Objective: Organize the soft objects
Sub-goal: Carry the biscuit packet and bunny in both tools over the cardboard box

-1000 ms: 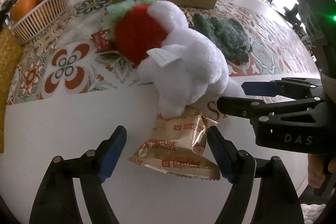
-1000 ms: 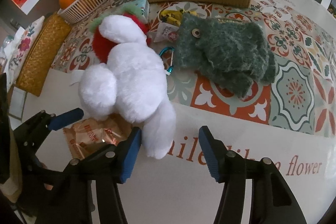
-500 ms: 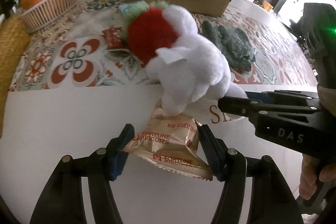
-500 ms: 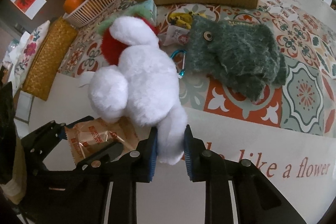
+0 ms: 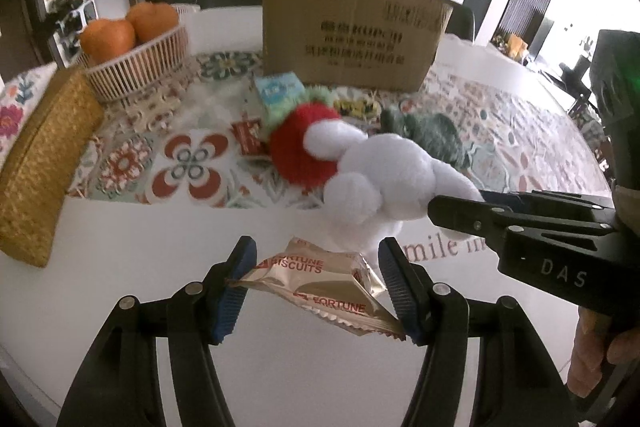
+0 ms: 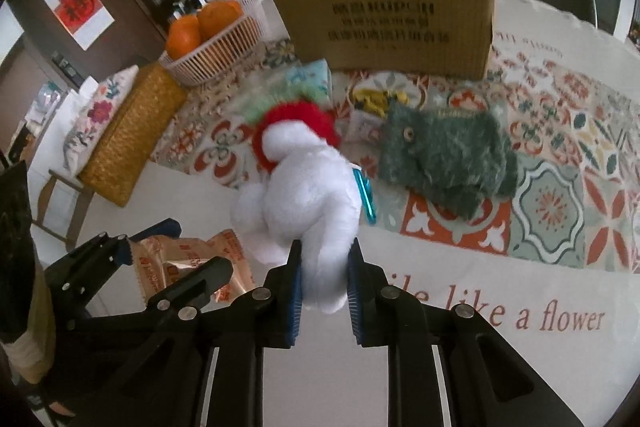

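White plush toy [image 6: 308, 195] with its red head hangs from my right tongs [image 6: 324, 291], whose pads pinch its lower limb, raised just off the surface [image 6: 460, 347] at the near edge of the patterned cloth [image 6: 560, 163]. My left tongs [image 5: 316, 287] grip the gold biscuit packet [image 5: 320, 279] by both ends, just below the toy. Behind them I see a green furry plush [image 6: 444, 163] lying flat on the cloth before the cardboard box [image 6: 400, 7].
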